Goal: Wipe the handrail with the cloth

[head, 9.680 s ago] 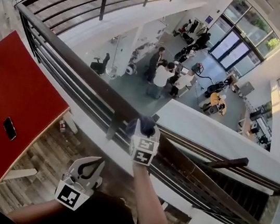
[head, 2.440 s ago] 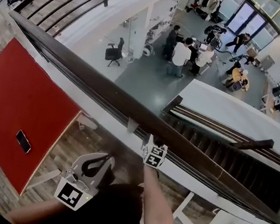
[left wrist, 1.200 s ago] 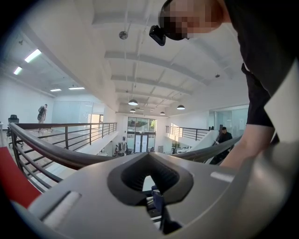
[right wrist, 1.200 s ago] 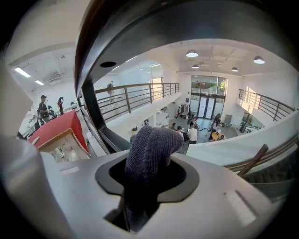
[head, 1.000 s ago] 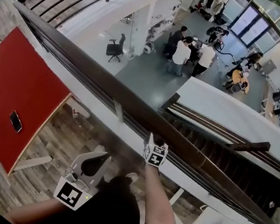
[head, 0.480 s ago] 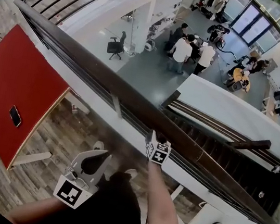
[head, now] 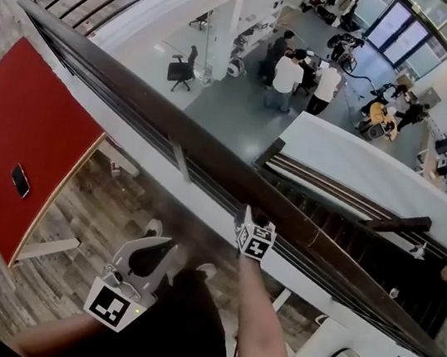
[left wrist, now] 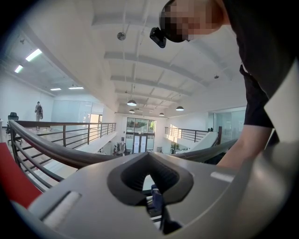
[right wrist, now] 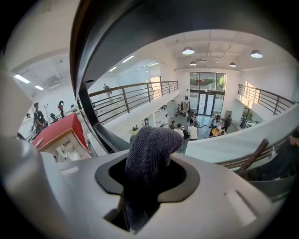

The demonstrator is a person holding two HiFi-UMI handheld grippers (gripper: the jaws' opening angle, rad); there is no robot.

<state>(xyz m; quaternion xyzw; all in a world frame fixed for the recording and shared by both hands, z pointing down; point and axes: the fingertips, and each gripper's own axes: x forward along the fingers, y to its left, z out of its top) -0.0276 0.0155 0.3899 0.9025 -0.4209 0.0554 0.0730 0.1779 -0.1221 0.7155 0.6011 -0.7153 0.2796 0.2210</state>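
Our right gripper (head: 253, 223) is sliding farther right along the handrail (head: 128, 87), now well clear of the bracket (head: 180, 161) it was near a couple of seconds ago. Its jaws are pinching the dark knitted cloth (right wrist: 148, 149), which is bulging up between them, and we are pressing it against the rail's near edge. Our left gripper (head: 164, 246) is hanging low beside our body, apart from the rail, jaws pressed together on nothing. A red table (head: 22, 125) is standing to the left, a phone (head: 19, 181) lying on it.
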